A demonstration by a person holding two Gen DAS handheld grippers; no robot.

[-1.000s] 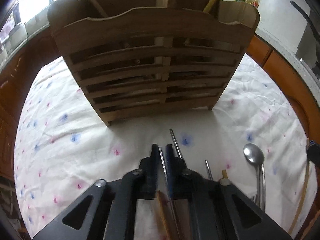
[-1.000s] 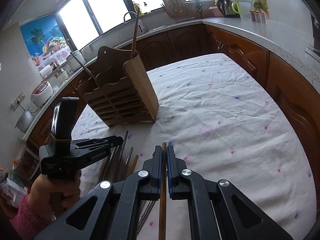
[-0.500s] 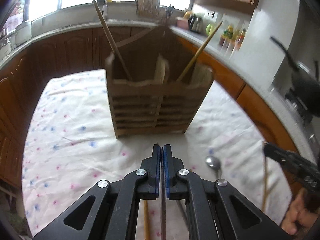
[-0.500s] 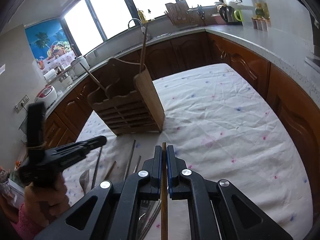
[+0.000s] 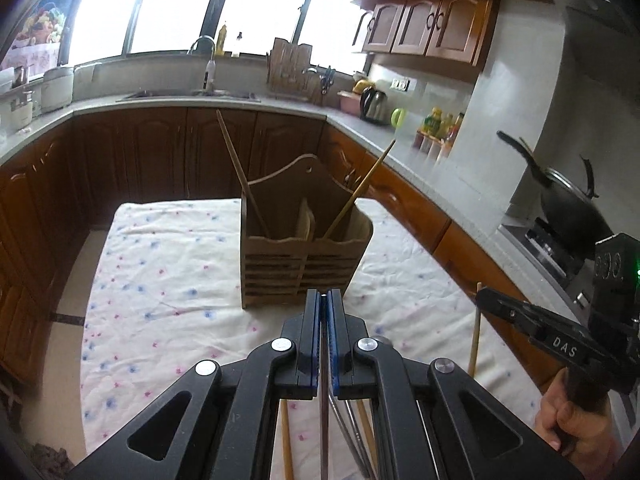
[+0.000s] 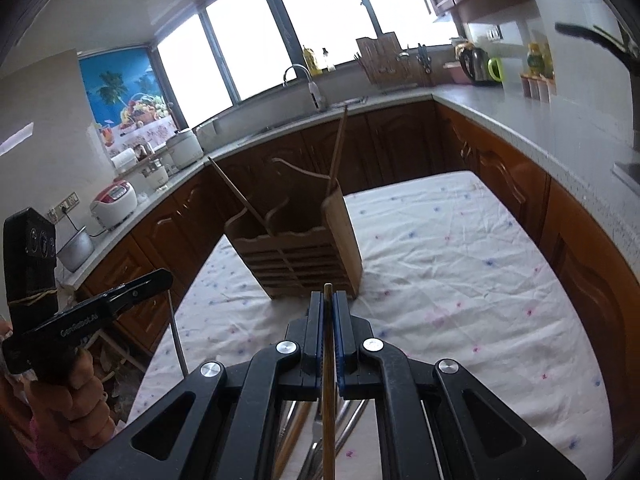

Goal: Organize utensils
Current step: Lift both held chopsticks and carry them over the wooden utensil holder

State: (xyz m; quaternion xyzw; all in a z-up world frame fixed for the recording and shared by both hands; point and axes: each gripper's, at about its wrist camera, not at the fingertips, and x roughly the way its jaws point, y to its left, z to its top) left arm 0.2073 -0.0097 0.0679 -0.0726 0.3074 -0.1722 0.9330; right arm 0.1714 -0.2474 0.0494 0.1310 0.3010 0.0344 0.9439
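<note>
While a metal chopstick point(image 5: 323, 400) is clamped in the left gripper point(image 5: 323, 300) and a wooden chopstick point(image 6: 328, 380) in the right gripper point(image 6: 328, 300), both upright, the wooden holder point(image 5: 296, 276) is seen at twelve o'clock, nearer the left.

In the left wrist view, the right gripper point(image 5: 486, 300) carries pale capitals reading "DAS" on the side of its black arm, at the right edge of the scene. In the right wrist view, the left gripper point(image 6: 162, 278) bears small grey lettering along its black arm at the near left; it looks like "GenRobot.AI", though the letters are too small to be certain.
</note>
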